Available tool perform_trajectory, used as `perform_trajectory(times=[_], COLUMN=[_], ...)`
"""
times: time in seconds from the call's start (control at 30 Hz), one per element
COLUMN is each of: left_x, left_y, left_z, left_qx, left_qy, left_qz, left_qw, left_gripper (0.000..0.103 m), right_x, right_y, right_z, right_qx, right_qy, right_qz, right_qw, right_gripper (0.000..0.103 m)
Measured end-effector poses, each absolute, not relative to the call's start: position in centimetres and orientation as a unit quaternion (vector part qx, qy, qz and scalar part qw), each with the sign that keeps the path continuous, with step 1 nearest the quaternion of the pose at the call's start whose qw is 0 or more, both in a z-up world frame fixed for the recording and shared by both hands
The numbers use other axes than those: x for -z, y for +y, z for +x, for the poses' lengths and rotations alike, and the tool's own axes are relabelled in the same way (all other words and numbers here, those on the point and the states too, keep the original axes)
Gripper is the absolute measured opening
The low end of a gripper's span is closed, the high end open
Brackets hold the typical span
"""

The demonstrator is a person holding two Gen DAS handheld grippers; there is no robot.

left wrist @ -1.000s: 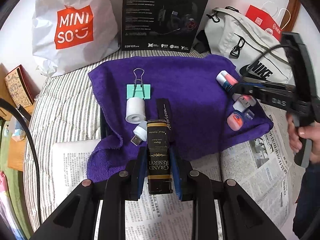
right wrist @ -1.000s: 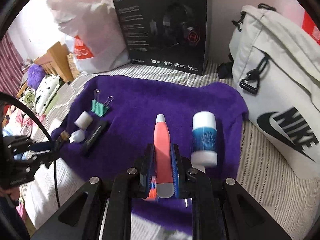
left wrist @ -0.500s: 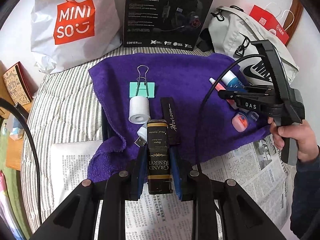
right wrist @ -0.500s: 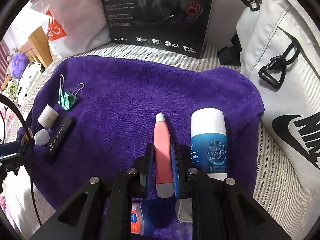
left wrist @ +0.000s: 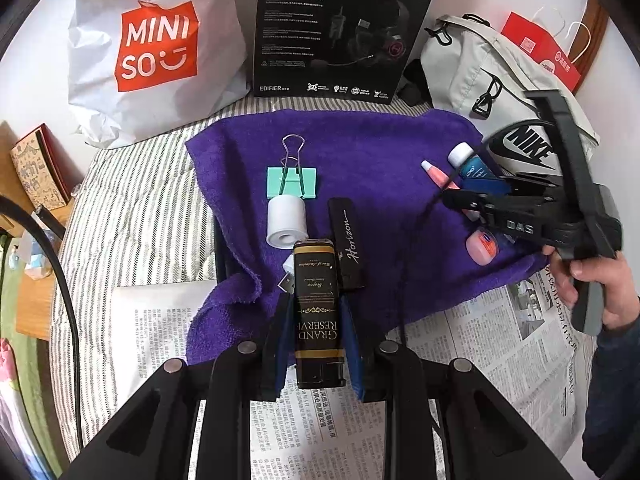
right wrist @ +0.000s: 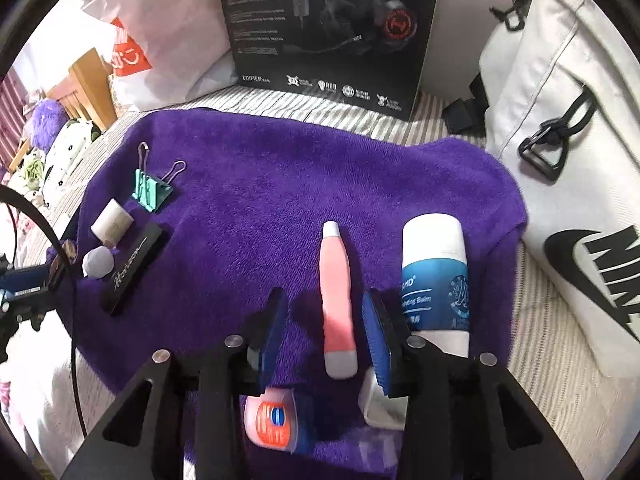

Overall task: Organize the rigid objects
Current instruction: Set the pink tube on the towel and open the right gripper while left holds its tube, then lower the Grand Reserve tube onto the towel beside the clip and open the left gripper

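While gripped, lighter (left wrist: 319,312) reads "GRAND RESERVE"

Striped bed (left wrist: 132,216): purple towel (left wrist: 380,152), newspaper (left wrist: 160,340), bags.

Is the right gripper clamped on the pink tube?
No, the pink tube lies on the purple towel with gaps to both open jaws.

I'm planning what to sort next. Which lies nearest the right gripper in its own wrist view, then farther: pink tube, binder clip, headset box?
1. Pink tube, lying loose between the open jaws of the right gripper.
2. Binder clip, far left on the towel.
3. Headset box, upright at the back.
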State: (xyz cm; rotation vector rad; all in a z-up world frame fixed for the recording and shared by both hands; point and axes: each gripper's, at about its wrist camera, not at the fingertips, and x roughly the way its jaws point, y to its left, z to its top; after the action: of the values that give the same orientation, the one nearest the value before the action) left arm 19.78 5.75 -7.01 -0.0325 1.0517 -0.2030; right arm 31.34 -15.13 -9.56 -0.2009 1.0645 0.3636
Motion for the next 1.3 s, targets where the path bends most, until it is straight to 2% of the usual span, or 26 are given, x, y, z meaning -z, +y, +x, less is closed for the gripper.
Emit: perform_trajectory(times=[0.17,0.23,0.47,1.0,1.3], left_x=[6.8,6.7,7.0,8.4,9.7], left_y=[5.3,5.0,3.5,0.4,-0.8], left_z=[19.9,20.0,21.6,27.5,31.4], left_qx=[0.099,0.102,0.102,0.112,0.105], left_qy=[0.498,0.498,0.498,0.505,0.51], left_qz=[-0.018,-0.017,-0.011,0.0,-0.002], left_qw=[0.862,0.861,0.861,0.856,0.854], left_gripper=[0.023,0.023,0.023,0.023,0.023], right_x=[7.4,6.8,5.5,6.1,6.7], right_y=[-15.7,-16.1,-18.9,-22.4,-22.6], right_z=[29.2,28.3,25.2,23.6,23.3], right_qx=[-0.179,-0.181,-0.179,-0.234,-0.25], right_qy=[0.485,0.48,0.464,0.447,0.441], right_qz=[-0.103,-0.103,-0.085,0.015,0.012], right_qw=[0.85,0.852,0.863,0.863,0.862], right_gripper=[0.041,0.045,0.046,0.046,0.046])
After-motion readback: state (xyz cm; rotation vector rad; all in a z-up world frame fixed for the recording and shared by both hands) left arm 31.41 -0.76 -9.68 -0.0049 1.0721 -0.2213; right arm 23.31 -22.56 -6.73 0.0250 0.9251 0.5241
